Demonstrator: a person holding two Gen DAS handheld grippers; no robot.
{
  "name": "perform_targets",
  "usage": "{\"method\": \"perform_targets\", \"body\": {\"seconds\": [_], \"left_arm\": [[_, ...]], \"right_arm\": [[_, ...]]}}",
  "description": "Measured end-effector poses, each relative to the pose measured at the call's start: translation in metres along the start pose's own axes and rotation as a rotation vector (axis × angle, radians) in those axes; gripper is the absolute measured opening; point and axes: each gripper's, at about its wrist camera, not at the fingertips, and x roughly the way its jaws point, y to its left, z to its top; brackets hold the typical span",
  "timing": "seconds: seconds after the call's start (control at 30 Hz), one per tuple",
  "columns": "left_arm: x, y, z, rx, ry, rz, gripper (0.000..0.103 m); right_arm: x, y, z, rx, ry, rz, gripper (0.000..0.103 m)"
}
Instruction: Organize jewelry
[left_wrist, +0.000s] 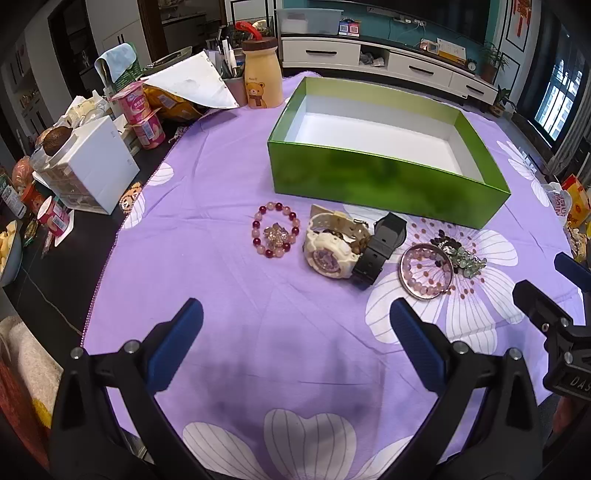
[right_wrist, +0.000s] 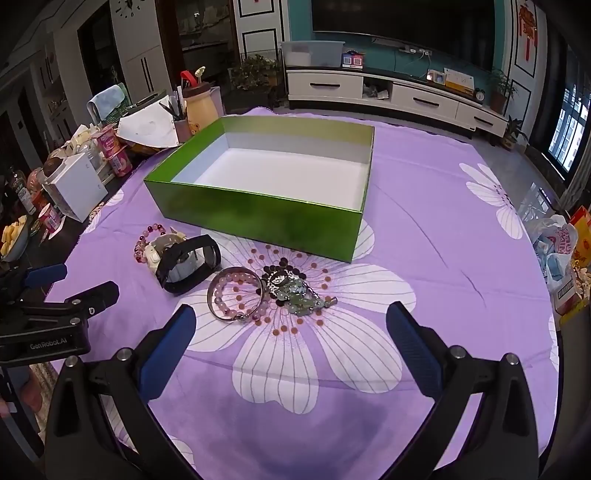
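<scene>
An empty green box (left_wrist: 384, 177) (right_wrist: 258, 214) with a white inside stands on the purple flowered cloth. In front of it lie a red and pink bead bracelet (left_wrist: 275, 230) (right_wrist: 142, 240), a cream watch (left_wrist: 328, 247) (right_wrist: 155, 254), a black watch (left_wrist: 380, 247) (right_wrist: 188, 266), a silver bangle with a pink bead bracelet (left_wrist: 426, 271) (right_wrist: 234, 297), and a green bead piece with dark beads (left_wrist: 465, 258) (right_wrist: 299, 295). My left gripper (left_wrist: 295, 319) is open above the cloth, short of the watches. My right gripper (right_wrist: 291, 323) is open, just short of the bangle and green beads.
Yogurt cups (left_wrist: 142, 114), a white box (left_wrist: 92, 166), a bear bottle (left_wrist: 260, 74) and papers crowd the table's left side. Bags and packets (right_wrist: 557, 251) sit at the right edge. The right gripper shows at the left view's right edge (left_wrist: 554, 321).
</scene>
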Motion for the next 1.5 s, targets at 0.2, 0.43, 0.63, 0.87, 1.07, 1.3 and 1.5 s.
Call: {"method": "perform_targets", "body": {"seconds": [0.2, 0.43, 0.63, 0.87, 1.07, 1.3, 1.5], "left_arm": [[0.0, -0.0006, -0.0001, 0.003, 0.0, -0.002, 0.101], [0.0025, -0.0018, -0.0007, 0.006, 0.003, -0.002, 0.101], [0.0026, -0.0025, -0.0014, 0.007, 0.002, -0.003, 0.101], [0.0026, -0.0029, -0.0014, 0.009, 0.0, -0.004, 0.101], [0.0024, -0.0041, -0.0026, 0.01, -0.001, -0.004, 0.101], [0.0024, -0.0047, -0.003, 0.01, 0.0, -0.005, 0.101], [0.0023, -0.005, -0.0029, 0.009, 0.0, -0.006, 0.101]], "right_arm": [[0.0017, 0.0014, -0.0017, -0.001, 0.002, -0.003, 0.102], [0.0035, 0.0, -0.0034, 0.006, 0.008, -0.002, 0.102], [0.0033, -0.0003, -0.0033, 0.006, 0.008, -0.001, 0.102], [0.0031, -0.0003, -0.0029, 0.008, 0.007, -0.002, 0.102], [0.0028, -0.0005, -0.0031, 0.008, 0.008, 0.0, 0.102], [0.0026, -0.001, -0.0042, 0.01, 0.01, 0.001, 0.102], [0.0029, -0.0011, -0.0045, 0.015, 0.011, 0.001, 0.102]]}}
